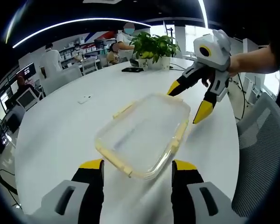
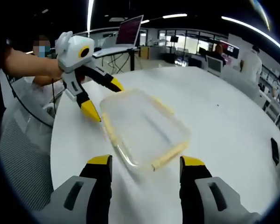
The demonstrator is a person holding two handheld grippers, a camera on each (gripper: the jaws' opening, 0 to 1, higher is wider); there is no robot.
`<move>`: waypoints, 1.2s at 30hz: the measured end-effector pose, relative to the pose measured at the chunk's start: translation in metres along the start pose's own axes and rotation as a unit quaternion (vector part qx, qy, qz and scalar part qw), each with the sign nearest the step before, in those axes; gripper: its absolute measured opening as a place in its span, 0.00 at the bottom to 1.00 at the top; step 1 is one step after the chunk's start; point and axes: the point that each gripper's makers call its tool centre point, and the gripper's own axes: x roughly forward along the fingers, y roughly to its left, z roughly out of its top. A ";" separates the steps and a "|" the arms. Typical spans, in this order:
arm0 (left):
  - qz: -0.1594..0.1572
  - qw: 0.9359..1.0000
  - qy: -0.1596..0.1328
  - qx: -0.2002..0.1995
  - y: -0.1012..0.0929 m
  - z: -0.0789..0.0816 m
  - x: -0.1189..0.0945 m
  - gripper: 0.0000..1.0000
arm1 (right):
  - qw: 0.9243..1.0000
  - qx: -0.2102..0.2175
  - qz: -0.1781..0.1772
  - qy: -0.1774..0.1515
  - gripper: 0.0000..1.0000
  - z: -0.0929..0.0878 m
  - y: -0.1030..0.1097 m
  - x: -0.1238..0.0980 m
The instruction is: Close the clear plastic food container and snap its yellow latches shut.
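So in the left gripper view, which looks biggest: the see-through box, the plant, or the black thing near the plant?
1. The clear plastic food container with yellow latches looks biggest, though it sits nearest the camera.
2. The green leafy potted plant.
3. The small flat black object looks smallest, but it lies farther away, so true sizes are unsure.

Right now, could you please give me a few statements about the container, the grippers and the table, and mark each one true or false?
1. The clear container sits on a white table. True.
2. The right gripper is clamped on a latch. False: its jaws are open, near the container's far end.
3. The left gripper is open. True.
4. A potted plant stands on the table. True.
5. The container's latches are red. False: they are yellow.
6. The container is full of food. False: it looks empty.
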 end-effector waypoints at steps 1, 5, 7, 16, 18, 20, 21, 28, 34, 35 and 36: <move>0.001 1.000 -0.001 -0.005 -0.001 0.000 -0.003 0.56 | 1.000 0.002 -0.002 -0.002 0.56 0.001 0.001 -0.002; 0.004 1.000 -0.009 -0.008 -0.005 0.000 -0.012 0.59 | 1.000 0.005 -0.009 -0.011 0.59 0.001 0.005 -0.008; 0.006 1.000 -0.011 -0.013 -0.008 0.000 -0.016 0.63 | 1.000 0.005 -0.013 -0.014 0.60 0.001 0.008 -0.012; 0.014 0.999 -0.027 -0.025 -0.021 -0.001 -0.036 0.70 | 0.999 0.006 -0.030 -0.033 0.65 -0.002 0.019 -0.031; 0.015 0.999 -0.029 -0.028 -0.025 -0.002 -0.041 0.71 | 0.999 0.003 -0.033 -0.032 0.67 -0.005 0.023 -0.035; 0.017 0.999 -0.032 -0.028 -0.028 -0.004 -0.046 0.73 | 0.999 0.005 -0.035 -0.032 0.69 -0.009 0.025 -0.040; 0.018 0.999 -0.032 -0.029 -0.030 -0.006 -0.049 0.73 | 0.999 0.007 -0.039 -0.034 0.69 -0.010 0.027 -0.044; 0.025 0.998 -0.040 -0.036 -0.044 -0.013 -0.066 0.76 | 0.997 0.013 -0.059 -0.040 0.74 -0.022 0.034 -0.064; 0.035 0.998 -0.038 -0.036 -0.053 -0.025 -0.079 0.79 | 0.996 0.029 -0.074 -0.047 0.78 -0.032 0.037 -0.079; 0.037 0.998 -0.040 -0.039 -0.054 -0.027 -0.083 0.80 | 0.995 0.033 -0.078 -0.049 0.79 -0.034 0.037 -0.082; 0.038 0.998 -0.040 -0.040 -0.054 -0.027 -0.084 0.80 | 0.995 0.034 -0.080 -0.051 0.79 -0.035 0.037 -0.084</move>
